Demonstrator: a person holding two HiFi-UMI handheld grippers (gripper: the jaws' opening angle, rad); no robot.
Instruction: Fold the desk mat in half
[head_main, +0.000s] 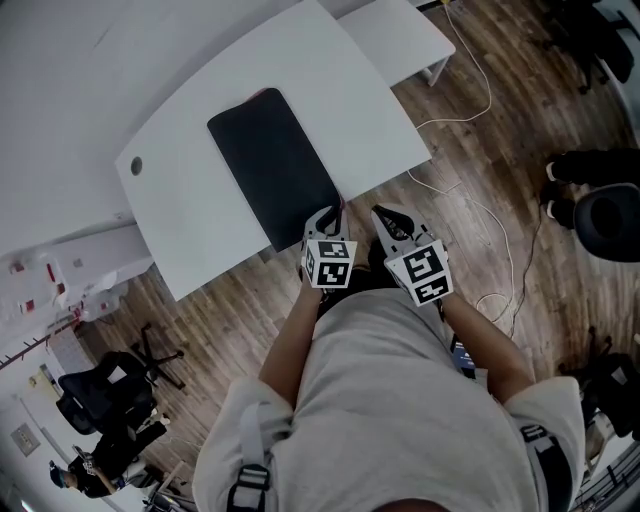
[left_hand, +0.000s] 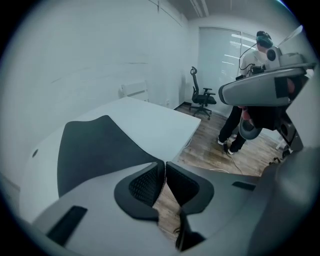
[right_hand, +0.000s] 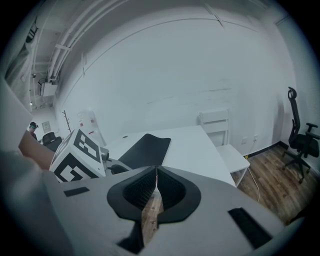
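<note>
- The left gripper (head_main: 331, 213) hangs at the near edge of the counter (head_main: 385, 115). Its fingers are parted by only a thin slit, with floor showing through and nothing between them. Their tips sit right at the near right corner of the desk mat (head_main: 270, 165).
- The right gripper (head_main: 389, 214) is just beside it, off the counter's edge and over the floor, with its fingers closed on nothing.
- The mat lies flat and unfolded, one short end at the near edge and its length running away across the counter. I judge that the fold has not begun and that the step in hand is taking hold of the near end.
- To do that well, the left fingers likely need to open wider, slide the lower one under the corner at the counter's edge, then clamp firmly. A second hold further along the same short end should keep that edge straight as it is carried over to the far end.
- Nothing rests on the mat. A small round hole (head_main: 136, 166) in the counter sits well apart from it.
- Farther off are a white cable (head_main: 497, 240) looping over the wooden floor, a smaller white table (head_main: 400, 35) past the counter, an office chair (left_hand: 202, 95) and a standing person (left_hand: 240, 125). None of them lies in the path of the fold.
</note>
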